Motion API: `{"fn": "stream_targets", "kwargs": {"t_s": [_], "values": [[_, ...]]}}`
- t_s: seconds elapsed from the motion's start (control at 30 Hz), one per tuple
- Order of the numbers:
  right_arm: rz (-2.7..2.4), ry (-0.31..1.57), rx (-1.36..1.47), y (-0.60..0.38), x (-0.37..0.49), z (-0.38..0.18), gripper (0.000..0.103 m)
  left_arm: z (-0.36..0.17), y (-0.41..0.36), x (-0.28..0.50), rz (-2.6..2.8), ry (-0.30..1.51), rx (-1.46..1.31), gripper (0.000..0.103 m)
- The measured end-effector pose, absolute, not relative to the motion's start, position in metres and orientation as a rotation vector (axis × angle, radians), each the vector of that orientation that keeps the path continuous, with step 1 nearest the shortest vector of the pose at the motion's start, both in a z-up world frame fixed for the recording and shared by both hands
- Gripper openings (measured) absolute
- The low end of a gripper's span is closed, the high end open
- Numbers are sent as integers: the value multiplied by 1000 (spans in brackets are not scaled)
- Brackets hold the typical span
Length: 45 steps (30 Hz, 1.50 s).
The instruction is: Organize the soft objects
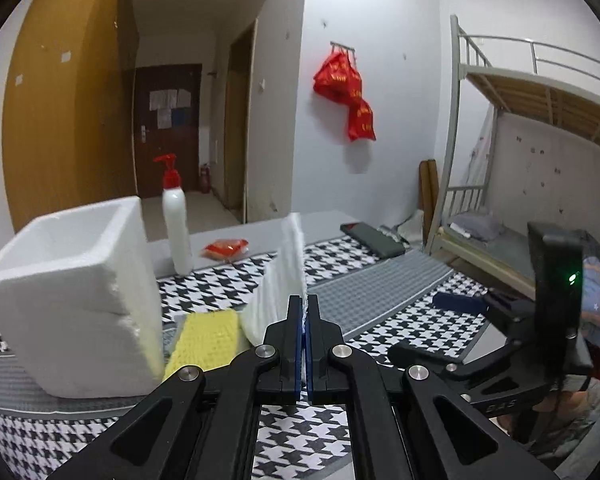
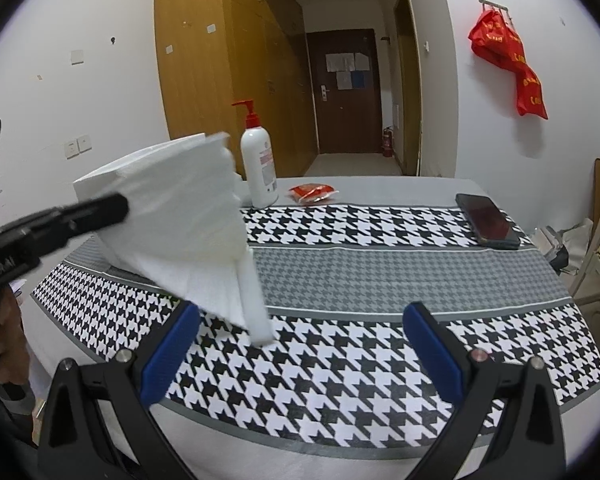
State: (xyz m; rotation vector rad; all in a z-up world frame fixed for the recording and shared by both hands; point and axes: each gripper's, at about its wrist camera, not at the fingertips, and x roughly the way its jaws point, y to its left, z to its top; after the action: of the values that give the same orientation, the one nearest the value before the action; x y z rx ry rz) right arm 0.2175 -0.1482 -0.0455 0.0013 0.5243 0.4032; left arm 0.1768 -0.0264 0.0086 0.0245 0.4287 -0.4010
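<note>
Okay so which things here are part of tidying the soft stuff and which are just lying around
Part of the job:
white foam sheet, held in the left gripper
yellow sponge
white foam box

Just lying about:
pump bottle
red packet
phone

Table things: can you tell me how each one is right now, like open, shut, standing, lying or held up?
left gripper: shut on the white cloth.
white cloth: held up, hanging above the table.
right gripper: open, empty.
foam box: upright, top open.
pump bottle: standing upright.
yellow sponge: lying flat beside the foam box.
phone: lying flat, screen dark.
red packet: lying flat.
</note>
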Motion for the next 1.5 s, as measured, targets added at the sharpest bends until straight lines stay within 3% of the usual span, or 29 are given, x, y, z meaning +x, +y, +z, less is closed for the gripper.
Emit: {"fn": "stream_targets", "kwargs": {"t_s": [0.17,0.37,0.43,0.5,0.57,0.7,1.23,1.27,1.3,1.43,1.5], "values": [[418,533,-12,-139,216,-48,103,7,-7,170,-337,424,16,1],[417,551,-33,-129,218,-53,103,-34,5,178,-239,538,24,6],[412,556,-38,-127,220,-54,103,-48,6,182,-217,574,26,21],[409,564,-41,-126,222,-56,103,-58,6,184,-186,583,32,59],[407,572,-44,-125,224,-58,103,-61,6,183,-181,571,19,74],[411,587,-53,-123,228,-61,103,-64,-3,185,-187,557,20,75],[424,629,-60,-123,239,-72,103,-76,-23,208,-160,590,33,76],[423,631,-58,-123,239,-72,103,-76,-22,208,-161,592,23,72],[421,632,-56,-124,239,-73,103,-76,-21,209,-161,593,15,61],[420,638,-53,-126,240,-75,103,-76,-19,209,-160,605,10,35],[423,644,-52,-125,241,-76,103,-77,-20,209,-164,609,20,17]]}}
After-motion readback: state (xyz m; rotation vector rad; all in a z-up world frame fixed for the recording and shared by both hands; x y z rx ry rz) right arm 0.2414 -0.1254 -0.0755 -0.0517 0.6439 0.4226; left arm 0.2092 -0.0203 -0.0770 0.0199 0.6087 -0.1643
